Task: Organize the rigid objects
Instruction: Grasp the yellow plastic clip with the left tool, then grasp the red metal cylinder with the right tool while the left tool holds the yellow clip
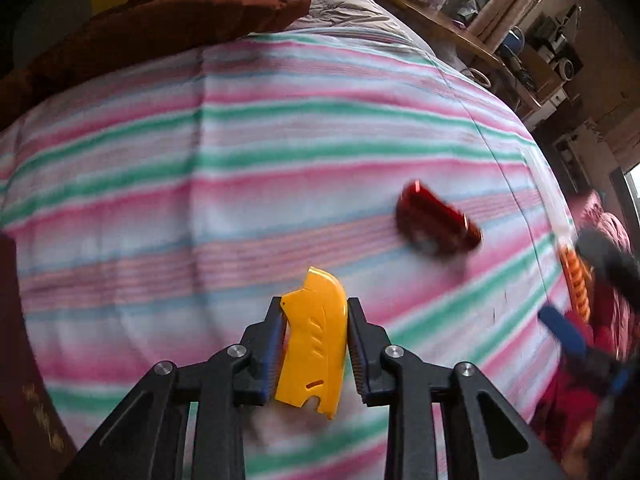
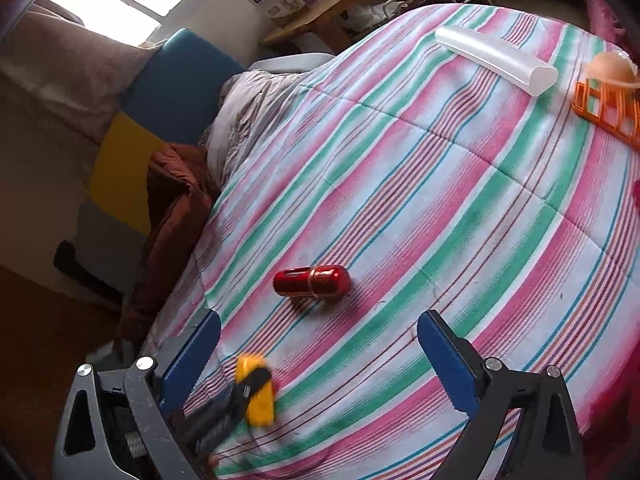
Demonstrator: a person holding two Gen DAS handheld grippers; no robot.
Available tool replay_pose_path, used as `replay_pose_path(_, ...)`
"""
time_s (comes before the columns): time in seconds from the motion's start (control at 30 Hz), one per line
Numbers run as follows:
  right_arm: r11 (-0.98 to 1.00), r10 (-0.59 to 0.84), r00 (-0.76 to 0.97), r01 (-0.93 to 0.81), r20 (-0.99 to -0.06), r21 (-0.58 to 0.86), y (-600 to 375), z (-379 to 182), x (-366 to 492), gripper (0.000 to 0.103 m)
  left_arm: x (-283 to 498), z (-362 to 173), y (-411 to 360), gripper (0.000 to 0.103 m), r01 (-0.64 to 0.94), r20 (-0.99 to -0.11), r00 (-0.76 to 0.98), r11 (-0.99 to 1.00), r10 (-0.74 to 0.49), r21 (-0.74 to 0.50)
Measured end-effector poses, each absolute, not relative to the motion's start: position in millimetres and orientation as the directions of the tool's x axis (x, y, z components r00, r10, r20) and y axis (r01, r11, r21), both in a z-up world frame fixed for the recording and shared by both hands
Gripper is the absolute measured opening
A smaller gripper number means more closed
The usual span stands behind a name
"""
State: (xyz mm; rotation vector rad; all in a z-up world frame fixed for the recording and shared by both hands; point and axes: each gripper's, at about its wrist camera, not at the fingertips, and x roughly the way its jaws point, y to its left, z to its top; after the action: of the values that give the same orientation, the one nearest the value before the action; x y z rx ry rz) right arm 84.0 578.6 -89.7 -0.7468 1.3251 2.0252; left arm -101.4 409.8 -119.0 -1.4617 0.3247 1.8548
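One bed (image 2: 400, 160), covered by a quilt striped pink, green and pale blue; it carries everything. One brown blanket (image 1: 160, 12) bunched at the head end, beside a grey pillow (image 2: 248, 112).

One white tube (image 2: 496, 58), translucent, lying flat near the bed's far edge in the right wrist view. One orange rack (image 2: 608, 108) just beside it toward the corner, slatted, with a pale peach ball-shaped thing (image 2: 612, 68) on top; cut off by the frame.

One red can (image 2: 312, 281), glossy, cylindrical, with a thin band round its middle, lying on its side near the bed's middle, apart from both grippers.

One yellow piece (image 1: 314, 344): hard plastic, curved at its top, three slanted slots on its face, a small slot and a notch at its lower end. It stands roughly upright above the quilt near the bed's near edge.

Two grippers. Left gripper (image 1: 316, 320): clamped on the yellow piece, blue pads against both its sides. Right gripper (image 2: 320, 336): jaws spread wide, nothing between them, over the quilt with the red can just ahead.
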Motion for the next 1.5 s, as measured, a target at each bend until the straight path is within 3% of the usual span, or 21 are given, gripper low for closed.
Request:
replay_pose_path(0.33,-0.339,0.165,-0.588,-0.788,-0.792,0.514,576,-100,72,0.102,-48,-117,359,0.029,-0.747,-0.901,-0.175,-0.650,0.396,-0.140)
replay_pose_path(0.63,-0.386,0.109,-0.548,-0.792,-0.829,0.473,587,-102,12,0.103,-53,-119,343,0.028,-0.709,-0.884,-0.130,-0.665,0.450,-0.234)
replay_pose_path(1.03,-0.431,0.199,-0.397,-0.856,-0.896,0.284,595,-127,-29,0.103,-55,-120,339,0.029,-0.687,-0.870,-0.116,-0.671,0.480,-0.279)
replay_pose_path(1.07,-0.470,0.205,-0.366,-0.850,-0.908,0.237,592,-128,-35,0.097,-55,-120,339,0.029,-0.684,-0.869,-0.115,-0.673,0.481,-0.282)
replay_pose_path(1.1,-0.527,0.232,-0.314,-0.836,-0.921,0.153,585,-129,-42,0.075,-55,-120,339,0.029,-0.680,-0.869,-0.116,-0.676,0.482,-0.284)
replay_pose_path(1.17,-0.597,0.287,-0.273,-0.800,-0.918,0.051,573,-127,-45,0.075,-54,-120,339,0.029,-0.678,-0.867,-0.121,-0.678,0.483,-0.283)
replay_pose_path(1.37,-0.693,0.209,-0.305,-0.717,-0.929,0.079,544,-126,-18,0.075,-48,-120,339,0.029,-0.696,-0.859,-0.149,-0.669,0.491,-0.261)
replay_pose_path(1.5,-0.817,0.248,-0.320,-0.576,-0.914,-0.020,512,-130,-8,0.078,-41,-116,339,0.028,-0.702,-0.866,-0.165,-0.673,0.472,-0.234)
